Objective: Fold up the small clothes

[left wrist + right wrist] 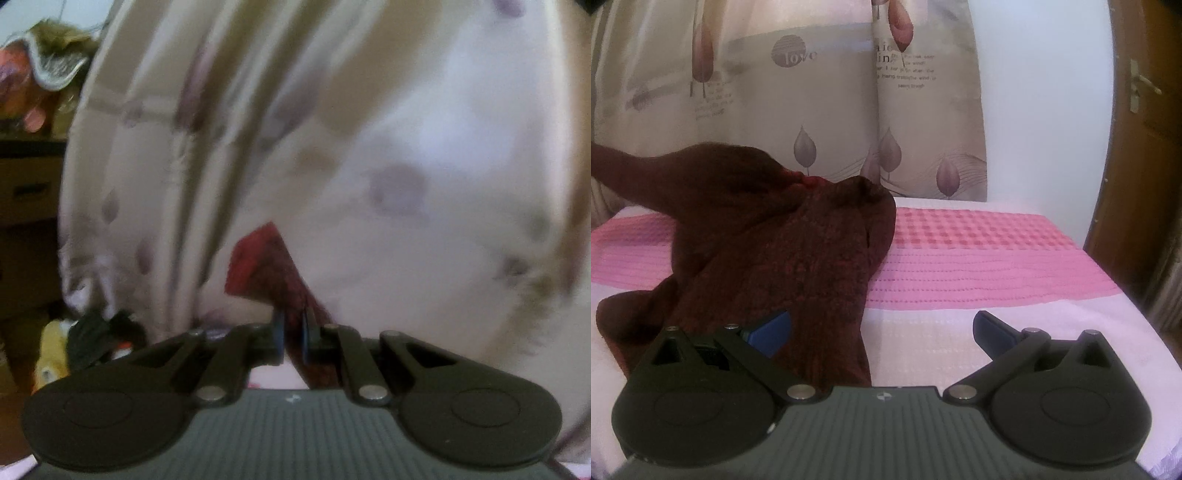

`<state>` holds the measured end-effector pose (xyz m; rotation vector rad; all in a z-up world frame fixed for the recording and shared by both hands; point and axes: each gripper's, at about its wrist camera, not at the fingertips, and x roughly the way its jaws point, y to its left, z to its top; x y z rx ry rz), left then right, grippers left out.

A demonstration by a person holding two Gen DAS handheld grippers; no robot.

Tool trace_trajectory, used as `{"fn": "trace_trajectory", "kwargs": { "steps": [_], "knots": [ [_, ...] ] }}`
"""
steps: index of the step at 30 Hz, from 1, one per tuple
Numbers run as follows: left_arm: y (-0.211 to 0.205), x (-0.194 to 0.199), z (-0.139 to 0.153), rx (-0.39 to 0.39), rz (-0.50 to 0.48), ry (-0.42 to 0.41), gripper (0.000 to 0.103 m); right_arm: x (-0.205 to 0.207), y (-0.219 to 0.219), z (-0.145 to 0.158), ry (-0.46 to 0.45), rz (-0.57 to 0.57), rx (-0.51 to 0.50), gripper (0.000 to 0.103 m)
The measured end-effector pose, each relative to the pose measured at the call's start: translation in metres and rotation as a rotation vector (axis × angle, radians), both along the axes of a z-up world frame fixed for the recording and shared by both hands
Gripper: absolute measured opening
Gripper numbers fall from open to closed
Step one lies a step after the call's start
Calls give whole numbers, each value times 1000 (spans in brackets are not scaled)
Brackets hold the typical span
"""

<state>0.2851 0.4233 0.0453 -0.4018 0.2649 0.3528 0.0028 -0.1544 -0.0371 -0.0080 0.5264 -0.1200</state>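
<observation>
Garment point(783, 251), a dark maroon knit piece, lay across the left half of the right wrist view on the pink-and-white waffle-textured cloth point(979, 243) that covered the surface; one part of it rose off the cloth and stretched out past the upper left edge of that frame, while the rest trailed down to the lower centre. Behind it, filling the upper part of the same view, hung a beige curtain point(831, 110) printed with purple leaf shapes and lettering, with a white wall point(1045, 103) to its right and a brown door point(1145, 155) with a lever handle at the far right edge. In the left wrist view the curtain was motion-blurred and took up most of the frame; cardboard boxes point(29, 192) and some mixed clutter sat along the left edge, too blurred to identify. Right gripper point(882, 328) was spread wide, blue pads well apart, with nothing pinched; its left finger point(768, 332) sat in front of the garment, contact not determinable. Left gripper point(293, 332) had its fingers drawn nearly together and clamped on a strip of the maroon knit, which stood up between the pads toward the middle of that frame.
</observation>
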Motion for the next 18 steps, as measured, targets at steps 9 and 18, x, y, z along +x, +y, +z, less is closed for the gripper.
{"fn": "trace_trajectory", "kwargs": {
  "steps": [9,18],
  "knots": [
    [44,21,-103,-46,138,106,14,15,3,-2,17,38,49,103],
    [65,-61,-98,-138,266,-60,95,18,29,6,3,328,-17,103]
  ]
}}
